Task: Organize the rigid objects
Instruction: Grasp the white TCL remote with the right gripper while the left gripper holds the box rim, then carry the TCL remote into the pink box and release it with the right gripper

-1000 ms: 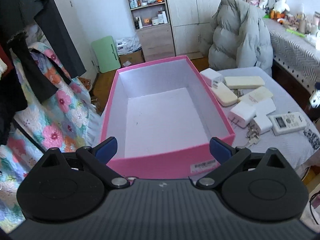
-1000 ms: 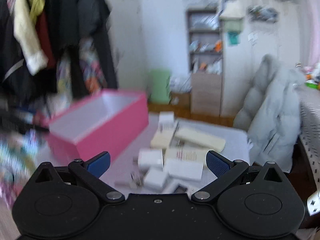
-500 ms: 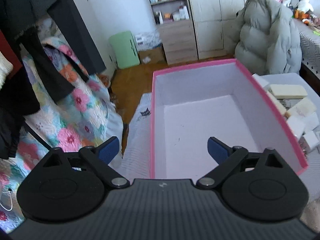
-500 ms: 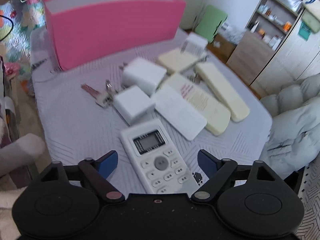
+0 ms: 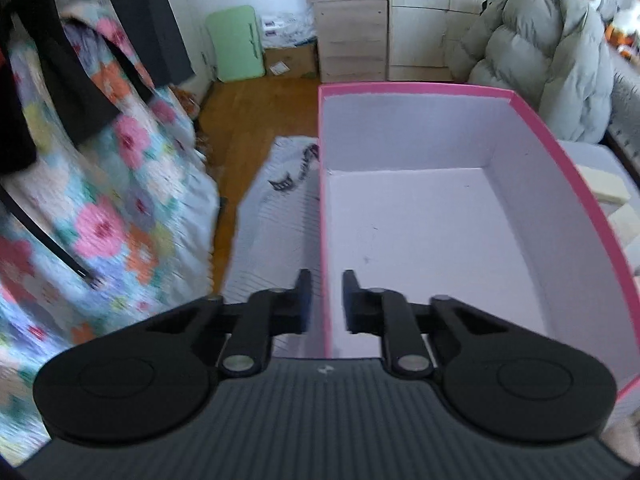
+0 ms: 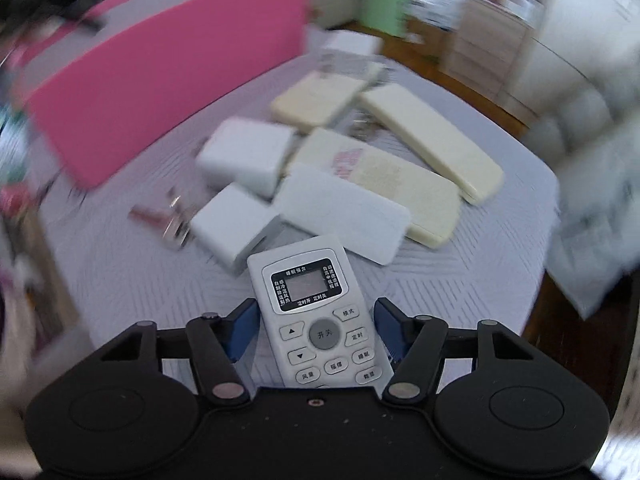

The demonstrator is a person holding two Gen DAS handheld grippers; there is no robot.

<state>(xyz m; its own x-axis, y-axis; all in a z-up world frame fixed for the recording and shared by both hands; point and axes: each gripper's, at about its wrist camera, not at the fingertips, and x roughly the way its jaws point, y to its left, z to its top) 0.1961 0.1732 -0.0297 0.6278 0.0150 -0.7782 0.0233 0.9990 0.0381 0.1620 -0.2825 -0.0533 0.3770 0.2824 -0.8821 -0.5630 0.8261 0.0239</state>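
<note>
**On the grey-clothed table: box wall pinched, remote straddled**

On the table (image 6: 460, 276), covered in a pale grey patterned cloth, stands a pink box (image 5: 560, 148) with a white inside, open at the top and with nothing in it. The left gripper (image 5: 325, 300) is at the box's near left corner, its jaws closing with the left wall between them: one finger (image 5: 302, 300) is outside the wall and the other inside. A narrow gap shows on either side of the pink edge, so whether the pads already press on the wall cannot be told for sure.

In the right wrist view the right gripper (image 6: 316, 330) is over a white remote control (image 6: 316, 312), which lies flat on the cloth with its screen and buttons facing up. The jaws are closing with the remote's lower half between the blue pads (image 6: 242, 330); a strip of cloth shows on each side, so they do not grip it yet.

Beyond the remote lies a loose cluster of other things: two white charger blocks (image 6: 248, 156), a flat white slab (image 6: 344, 212) touching the remote's far end, three cream-coloured bars (image 6: 432, 140), and a bunch of keys (image 6: 168, 220) just left of the nearer charger. The pink box stands to the left of this cluster, near it but apart.

Past the table are a floral quilt (image 5: 104, 216), a grey puffer jacket (image 5: 548, 64), a wooden cabinet (image 5: 348, 36) and a green board (image 5: 236, 44) against the wall.
</note>
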